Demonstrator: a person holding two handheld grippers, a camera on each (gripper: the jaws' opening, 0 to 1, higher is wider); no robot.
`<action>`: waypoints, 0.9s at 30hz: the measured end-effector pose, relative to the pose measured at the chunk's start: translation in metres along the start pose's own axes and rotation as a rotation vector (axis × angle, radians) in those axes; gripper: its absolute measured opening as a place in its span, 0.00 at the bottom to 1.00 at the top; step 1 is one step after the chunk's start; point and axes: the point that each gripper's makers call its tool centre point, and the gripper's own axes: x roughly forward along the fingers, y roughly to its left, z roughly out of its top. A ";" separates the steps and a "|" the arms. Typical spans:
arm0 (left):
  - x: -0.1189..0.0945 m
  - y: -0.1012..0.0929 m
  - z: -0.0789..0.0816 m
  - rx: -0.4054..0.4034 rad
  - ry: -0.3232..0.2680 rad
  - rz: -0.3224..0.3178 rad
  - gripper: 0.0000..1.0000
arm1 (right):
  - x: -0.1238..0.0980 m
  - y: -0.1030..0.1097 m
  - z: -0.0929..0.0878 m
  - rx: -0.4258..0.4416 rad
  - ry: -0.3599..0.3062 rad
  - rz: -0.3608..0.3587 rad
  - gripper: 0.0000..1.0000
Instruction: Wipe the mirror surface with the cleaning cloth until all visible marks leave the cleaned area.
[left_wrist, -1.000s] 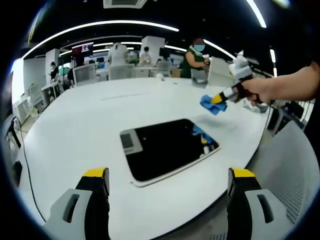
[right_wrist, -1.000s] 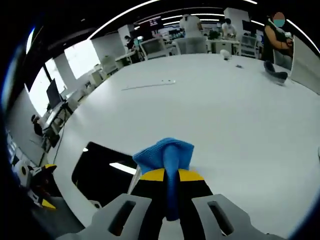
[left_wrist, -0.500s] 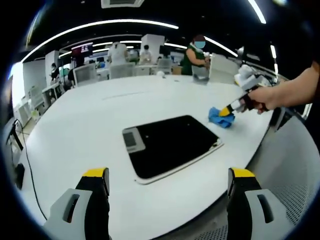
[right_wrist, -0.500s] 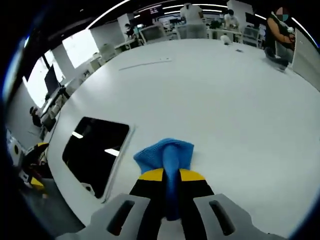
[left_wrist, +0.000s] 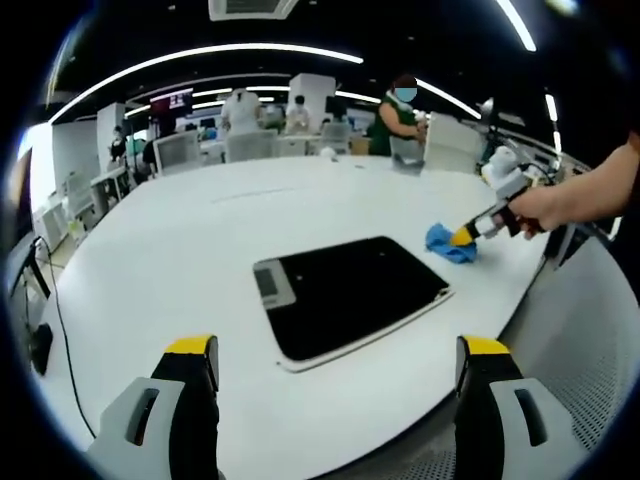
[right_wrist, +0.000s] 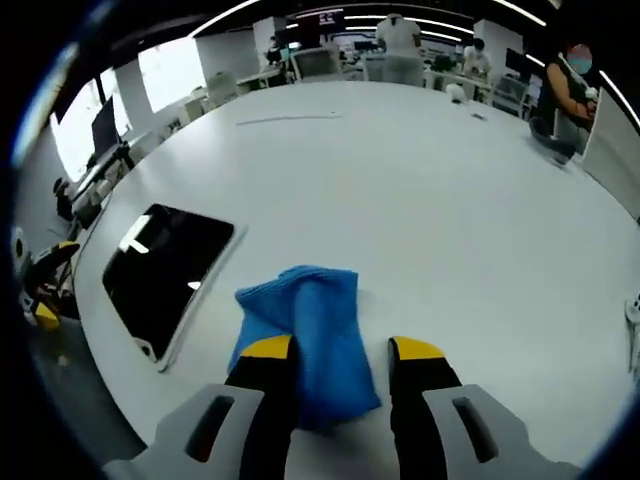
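Left gripper view, nearest: left gripper (left_wrist: 337, 350), yellow-tipped jaws set wide apart with nothing between them, held over the near edge of the white table (left_wrist: 150, 260). Beyond the jaws: dark rectangular mirror (left_wrist: 350, 290) in a pale frame, lying flat on the table. Just beyond the mirror's far right corner: blue cleaning cloth (left_wrist: 450, 245) on the tabletop, beside the mirror and not on it, with the right gripper (left_wrist: 478, 230) at its right edge, held by a hand (left_wrist: 545, 208). Further back: chairs, desks and several people (left_wrist: 400, 115) under curved ceiling light strips.

Right gripper view, nearest: right gripper (right_wrist: 343, 348), jaws parted, the crumpled cleaning cloth (right_wrist: 305, 335) lying on the table (right_wrist: 450, 220) in the gap and partly over the left jaw tip; no squeeze on the cloth visible. To the left, a little farther: mirror (right_wrist: 160, 270), apart from the cloth, reflecting bright lights. At the far left edge: left gripper (right_wrist: 40, 285). Far side: bare tabletop, then office chairs and standing people.
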 end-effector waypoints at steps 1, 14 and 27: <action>0.000 0.000 0.000 -0.001 0.004 0.004 0.99 | 0.000 -0.001 0.000 0.002 0.001 0.000 0.36; -0.001 0.002 0.004 -0.030 -0.022 0.015 0.99 | -0.022 0.024 0.028 -0.034 -0.219 0.199 0.87; -0.002 0.000 0.008 -0.045 -0.049 0.011 0.99 | -0.076 0.032 0.017 -0.206 -0.300 0.271 0.99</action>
